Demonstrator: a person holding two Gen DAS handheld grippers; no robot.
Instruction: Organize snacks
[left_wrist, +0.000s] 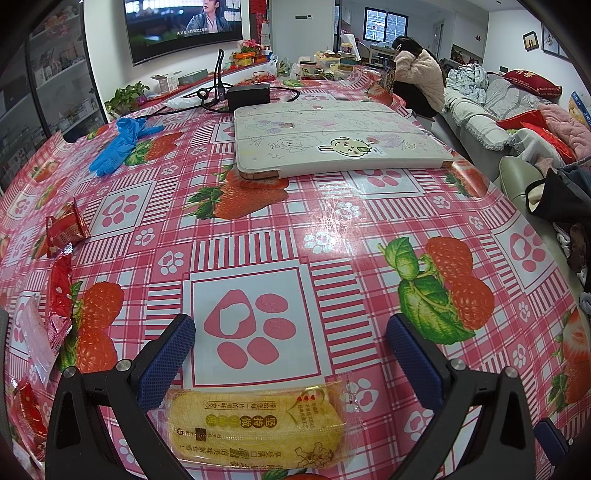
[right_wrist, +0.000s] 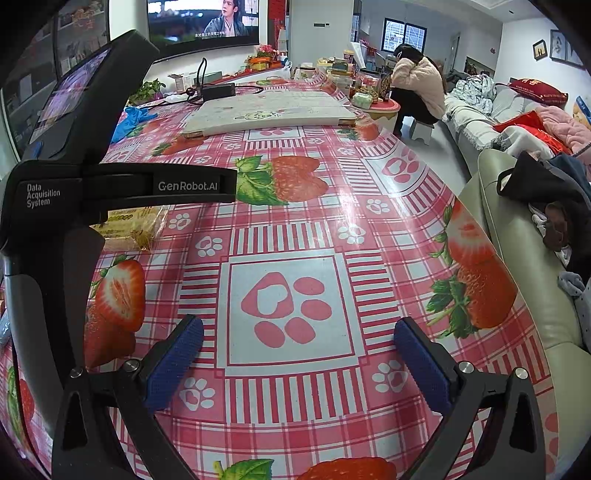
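A yellow snack packet (left_wrist: 255, 428) lies flat on the strawberry tablecloth (left_wrist: 332, 229), low between the fingers of my left gripper (left_wrist: 291, 332), which is open above it. Its end also shows in the right wrist view (right_wrist: 136, 225), behind the left gripper's body (right_wrist: 66, 192). Red snack packets (left_wrist: 66, 225) lie at the table's left edge, with another red packet (left_wrist: 59, 295) and a clear wrapped one (left_wrist: 33, 332) nearer. My right gripper (right_wrist: 299, 336) is open and empty above bare tablecloth.
A white tablet case (left_wrist: 332, 144) lies at the table's middle back, with a black charger (left_wrist: 249, 94) and cables behind it. Blue gloves (left_wrist: 118, 144) lie at the left. A sofa with clothes (right_wrist: 535, 184) runs along the right. A seated person (left_wrist: 417, 77) is beyond the table.
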